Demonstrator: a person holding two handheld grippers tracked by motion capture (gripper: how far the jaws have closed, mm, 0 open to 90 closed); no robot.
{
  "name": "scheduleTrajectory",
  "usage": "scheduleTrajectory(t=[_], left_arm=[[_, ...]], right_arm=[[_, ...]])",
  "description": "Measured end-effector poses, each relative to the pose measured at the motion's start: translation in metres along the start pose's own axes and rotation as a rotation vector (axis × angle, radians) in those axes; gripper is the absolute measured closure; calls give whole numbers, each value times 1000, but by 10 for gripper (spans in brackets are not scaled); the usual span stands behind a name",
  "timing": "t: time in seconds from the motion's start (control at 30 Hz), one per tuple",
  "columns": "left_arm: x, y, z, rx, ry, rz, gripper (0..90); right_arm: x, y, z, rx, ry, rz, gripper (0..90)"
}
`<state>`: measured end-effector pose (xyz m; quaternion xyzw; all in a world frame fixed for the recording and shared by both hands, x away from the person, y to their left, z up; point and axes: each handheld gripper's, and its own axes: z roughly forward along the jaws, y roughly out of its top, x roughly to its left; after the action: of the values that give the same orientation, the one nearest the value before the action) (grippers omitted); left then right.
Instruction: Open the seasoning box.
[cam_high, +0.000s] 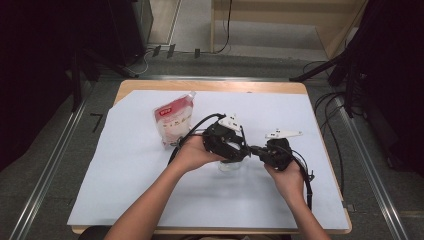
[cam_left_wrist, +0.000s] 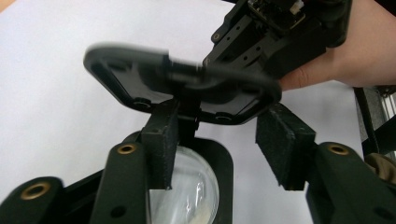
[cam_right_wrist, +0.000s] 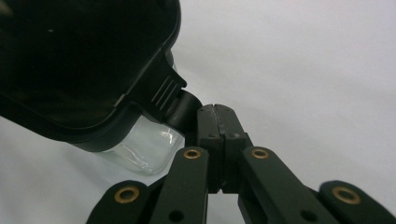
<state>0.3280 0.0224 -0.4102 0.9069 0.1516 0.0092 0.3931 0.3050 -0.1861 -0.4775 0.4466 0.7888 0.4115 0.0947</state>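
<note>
The right gripper (cam_right_wrist: 215, 114) is sitting with its jaws pressed together, pinching the tab of a black hinged lid (cam_right_wrist: 84, 65) that is standing tilted open over a clear glass jar (cam_right_wrist: 140, 149). The left gripper (cam_left_wrist: 224, 140) is holding its pads apart around the lid's far edge; I cannot tell whether they are touching it. What the jar holds is too blurred to tell. It is sitting on the white sheet (cam_high: 125, 165), with a red-and-white pouch (cam_high: 173, 120) lying nearby.
</note>
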Motion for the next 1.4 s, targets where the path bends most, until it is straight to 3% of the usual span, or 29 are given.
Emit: scheduleTrajectory(t=[0.2,0.47,0.57,0.73,0.8,1.13,1.27,1.4], left_arm=[[-1,2,7,-8,-17,-4,549],[2,0,9,-16,-45,-29,537],[2,-1,4,-26,-60,-35,524],[7,-7,-8,-23,-58,-54,508],[8,-10,-13,-23,-43,-66,501],[11,-27,-33,-38,-25,-117,493],[10,-36,-38,-22,-7,-115,463],[9,-45,-43,-17,-24,-133,460]], right_arm=[[1,0,0,2,4,-3,900],[1,-1,-1,6,10,-6,900],[1,-1,-6,-25,13,-18,900],[-1,-3,-13,-21,40,-6,892],[0,-5,-16,-14,50,-22,880],[14,-15,-23,-2,98,-64,774],[20,-19,-26,-6,116,-81,709],[26,-23,-30,-17,134,-91,674]])
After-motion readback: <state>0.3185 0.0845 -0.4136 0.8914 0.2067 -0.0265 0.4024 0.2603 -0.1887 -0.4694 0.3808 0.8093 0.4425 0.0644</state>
